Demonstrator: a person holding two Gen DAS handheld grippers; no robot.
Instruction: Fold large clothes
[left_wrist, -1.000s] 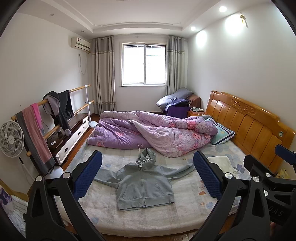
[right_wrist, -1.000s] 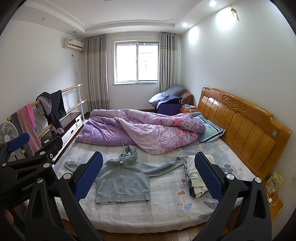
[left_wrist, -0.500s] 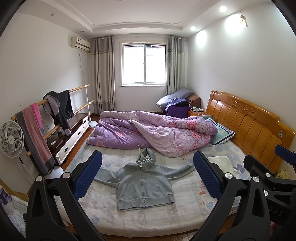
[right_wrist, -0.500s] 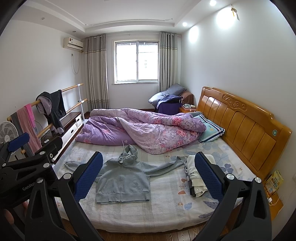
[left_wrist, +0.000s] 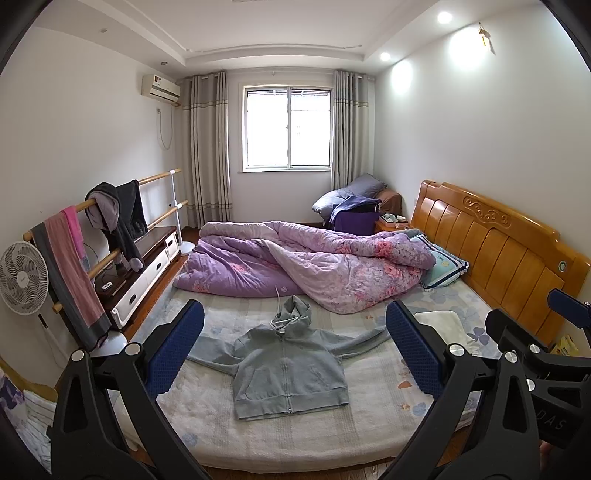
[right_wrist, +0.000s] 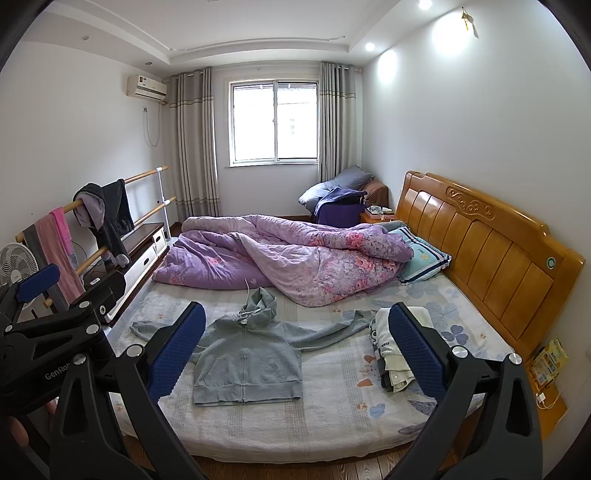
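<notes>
One grey zip hoodie (left_wrist: 288, 365) lies flat, front up, on the near half of the bed (left_wrist: 258, 443). Its hem faces the foot edge where both grippers are held; its hood points away toward the purple quilt (left_wrist: 314, 258). The body's long axis runs from the viewer toward the quilt. The two sleeves are spread crosswise, one toward the drying rail side, one toward the headboard (left_wrist: 498, 240).

The left gripper (left_wrist: 293, 350) is wide open, holding nothing, held above the foot of the bed and well apart from the garment. In its view the hoodie sits almost centred between the fingers. The right gripper (right_wrist: 295, 347) is likewise wide open and empty. In its view the hoodie lies left of centre, so the left gripper stands more squarely before the body, while the right gripper is judged nearer the sleeve that reaches toward the headboard.

Count: one hoodie, two sleeves, both unfolded; folding not yet begun. One small stack of folded clothes (right_wrist: 391, 354) lies on the bed just past the headboard-side sleeve end. One quilt, one striped pillow (right_wrist: 424, 258), one fan (left_wrist: 22, 277).
</notes>
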